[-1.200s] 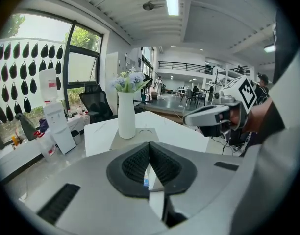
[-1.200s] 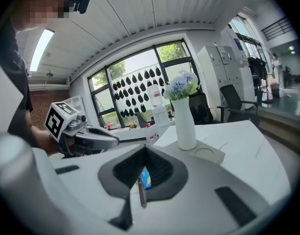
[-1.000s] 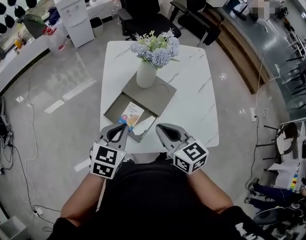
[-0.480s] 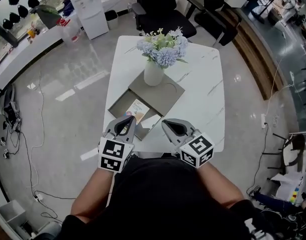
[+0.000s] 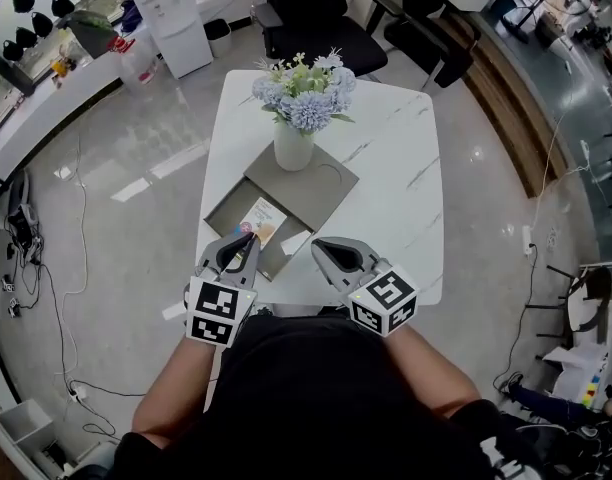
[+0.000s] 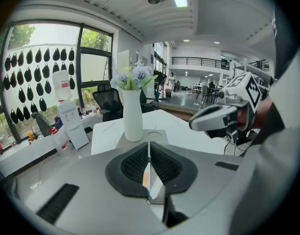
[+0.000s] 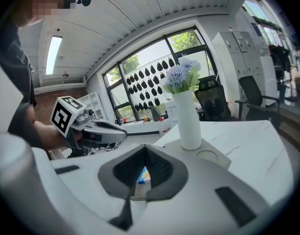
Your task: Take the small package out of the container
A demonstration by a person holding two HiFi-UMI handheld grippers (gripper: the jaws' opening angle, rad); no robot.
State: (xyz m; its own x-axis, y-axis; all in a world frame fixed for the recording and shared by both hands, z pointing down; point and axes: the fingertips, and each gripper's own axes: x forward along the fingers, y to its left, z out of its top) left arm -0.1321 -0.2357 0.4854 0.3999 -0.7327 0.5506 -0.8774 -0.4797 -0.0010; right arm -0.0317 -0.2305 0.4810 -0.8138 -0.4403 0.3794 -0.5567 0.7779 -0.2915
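Observation:
A grey open box (image 5: 286, 255) lies at the near left of the white table (image 5: 396, 193). A small colourful package (image 5: 258, 225) lies flat inside it. My left gripper (image 5: 247, 242) hovers over the box's near edge, just short of the package. It is shut with nothing held; its jaws have just been opening by a sliver. In the left gripper view the left gripper (image 6: 149, 144) shows the package (image 6: 145, 178) below its pads. My right gripper (image 5: 317, 246) is shut and empty at the box's right corner. In the right gripper view the right gripper (image 7: 145, 148) also looks down on the package (image 7: 142, 175).
The box's grey lid (image 5: 321, 193) lies beyond it, with a white vase (image 5: 293, 146) of flowers standing on it. Black office chairs (image 5: 306, 18) stand past the far table edge. A water dispenser (image 5: 174, 18) and floor cables (image 5: 46, 338) are on the left.
Both grippers have moved a little forward over the table's near edge, toward the open box. The package has not moved.

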